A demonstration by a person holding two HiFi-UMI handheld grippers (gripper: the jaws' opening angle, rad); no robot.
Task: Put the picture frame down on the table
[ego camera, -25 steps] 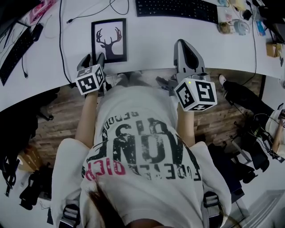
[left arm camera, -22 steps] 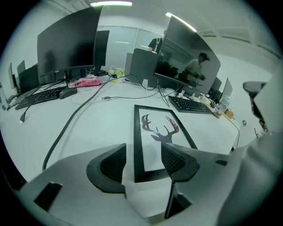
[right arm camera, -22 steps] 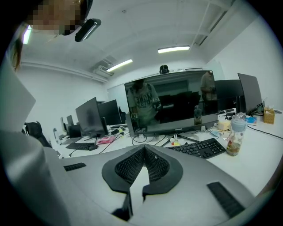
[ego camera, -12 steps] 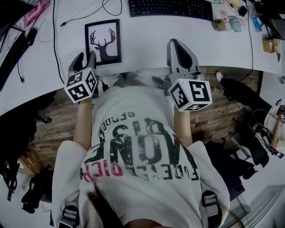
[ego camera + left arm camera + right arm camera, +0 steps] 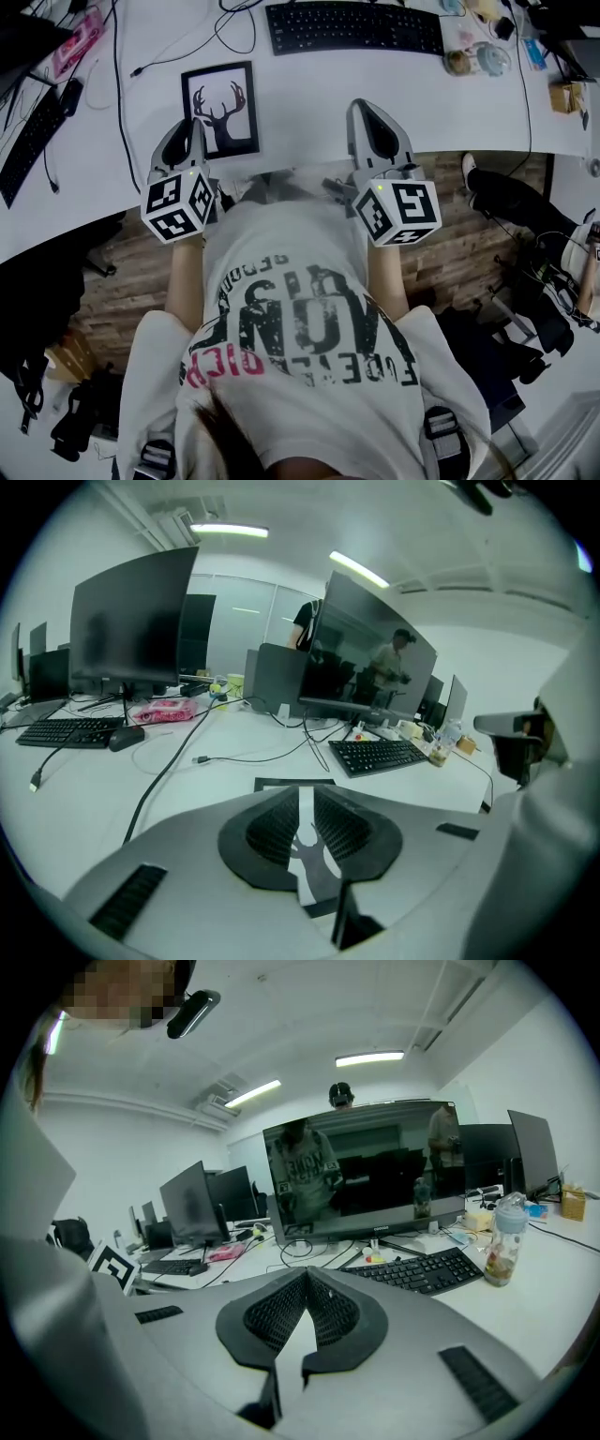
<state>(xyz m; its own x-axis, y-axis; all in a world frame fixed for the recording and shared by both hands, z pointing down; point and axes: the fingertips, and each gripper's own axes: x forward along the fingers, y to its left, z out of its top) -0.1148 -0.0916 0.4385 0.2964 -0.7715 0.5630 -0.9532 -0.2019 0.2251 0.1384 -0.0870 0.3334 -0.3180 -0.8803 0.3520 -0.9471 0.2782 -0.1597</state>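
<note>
Desk (image 5: pixel 309 84), pic frame (image 5: pixel 221 110) flat beyond L gripper (image 5: pixel 187 129) (jaws just closed to slit, empty)

Head view steeply down, others along table (image 5: pixel 309 98)

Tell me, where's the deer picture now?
In the head view the picture frame lies flat on the table, left of centre, near its front edge, below-left of the black keyboard.

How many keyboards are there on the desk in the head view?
2. The centre keyboard lies at the top, beyond the frame. The left keyboard lies slanted at the left edge. Others may be out of view.
</note>
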